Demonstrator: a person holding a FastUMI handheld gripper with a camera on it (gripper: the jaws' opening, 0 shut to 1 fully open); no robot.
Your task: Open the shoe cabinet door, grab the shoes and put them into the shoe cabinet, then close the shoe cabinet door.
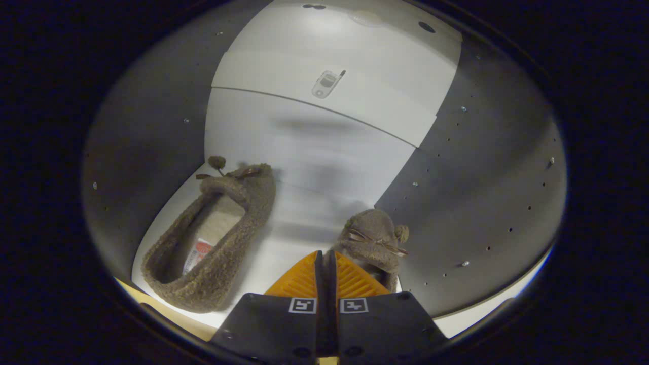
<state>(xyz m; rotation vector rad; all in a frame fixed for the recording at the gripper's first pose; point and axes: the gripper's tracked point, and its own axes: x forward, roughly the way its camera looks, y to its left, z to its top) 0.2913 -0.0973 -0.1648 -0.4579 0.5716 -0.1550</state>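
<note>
Gripper view: claw [325,263] fingers pressed together on the second fuzzy brown slipper [374,238] at 1 o'clock; first fuzzy brown slipper [213,238] lies at 10 o'clock on the white cabinet shelf [304,167]. Placing step; next release, withdraw, close door.

cabinet shelf [284,243] | left slipper [213,238] | right slipper [372,238]

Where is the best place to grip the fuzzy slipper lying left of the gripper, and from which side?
Probably the fuzzy slipper's side wall at the open heel end, nearest the gripper, coming from above with one finger inside. The opening faces up and the rim is thin. The fingers are together, so they must open first.
</note>
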